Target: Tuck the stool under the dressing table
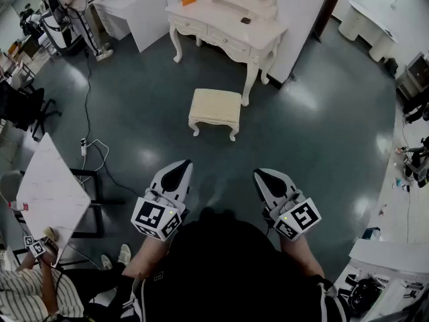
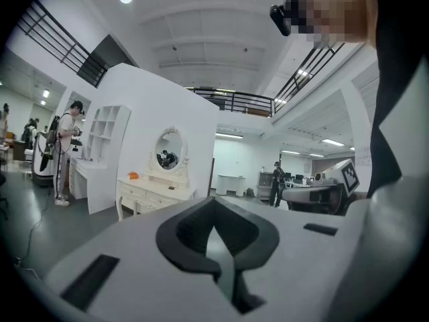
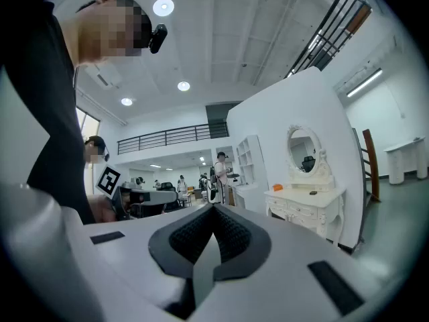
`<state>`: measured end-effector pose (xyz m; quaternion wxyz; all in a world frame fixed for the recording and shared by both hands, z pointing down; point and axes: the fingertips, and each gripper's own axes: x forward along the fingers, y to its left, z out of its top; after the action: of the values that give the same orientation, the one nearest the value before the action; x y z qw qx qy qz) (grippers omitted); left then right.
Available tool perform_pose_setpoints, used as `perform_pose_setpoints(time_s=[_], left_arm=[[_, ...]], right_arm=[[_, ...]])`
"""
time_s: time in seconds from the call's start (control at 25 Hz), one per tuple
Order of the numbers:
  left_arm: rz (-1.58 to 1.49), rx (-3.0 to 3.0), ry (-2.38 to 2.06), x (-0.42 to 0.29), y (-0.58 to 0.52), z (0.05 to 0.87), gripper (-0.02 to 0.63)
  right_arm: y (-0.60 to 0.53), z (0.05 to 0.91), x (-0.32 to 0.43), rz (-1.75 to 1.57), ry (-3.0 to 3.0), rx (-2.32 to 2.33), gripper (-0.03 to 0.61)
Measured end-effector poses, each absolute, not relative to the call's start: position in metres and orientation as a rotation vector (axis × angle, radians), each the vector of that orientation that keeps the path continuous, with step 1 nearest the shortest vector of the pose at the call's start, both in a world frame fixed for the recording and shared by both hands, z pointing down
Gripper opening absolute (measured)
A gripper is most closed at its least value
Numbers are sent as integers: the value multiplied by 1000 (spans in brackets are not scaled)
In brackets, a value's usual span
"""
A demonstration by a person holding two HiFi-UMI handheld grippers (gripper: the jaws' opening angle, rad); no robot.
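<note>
Presently: stool out on open floor, not under the dressing table; both grippers empty.
Dressing table stands against a white wall, its mirror cut off by the head view's top edge. Stool sits near the table's right front leg, apart from it. Left gripper and right gripper are well short of the stool, jaws together on nothing. Gripper bodies hide the stool in both gripper views.

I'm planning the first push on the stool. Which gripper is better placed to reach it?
Left, narrowly. Both are shut, empty and well short of the stool, but the left gripper points closer to its near edge than the right gripper, which sits further off to the side.
</note>
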<state>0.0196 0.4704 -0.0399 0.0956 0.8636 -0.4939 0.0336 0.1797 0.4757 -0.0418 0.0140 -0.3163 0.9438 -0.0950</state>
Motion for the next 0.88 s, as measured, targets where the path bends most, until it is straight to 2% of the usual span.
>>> perform_pose_setpoints(time_s=[0.4,0.72,0.88], left_arm=[[105,2565,-1462,29,467,-41,5],[99,2564,-1466,52,461,-40,5],[82,2563,-1486,63,459,-38,5]], right_arm=[[471,-42,188,-298,2935,-973,18],[510,-67,174,-59,3031,-643,18],[508,-60,184,-100,3024,-626,18]])
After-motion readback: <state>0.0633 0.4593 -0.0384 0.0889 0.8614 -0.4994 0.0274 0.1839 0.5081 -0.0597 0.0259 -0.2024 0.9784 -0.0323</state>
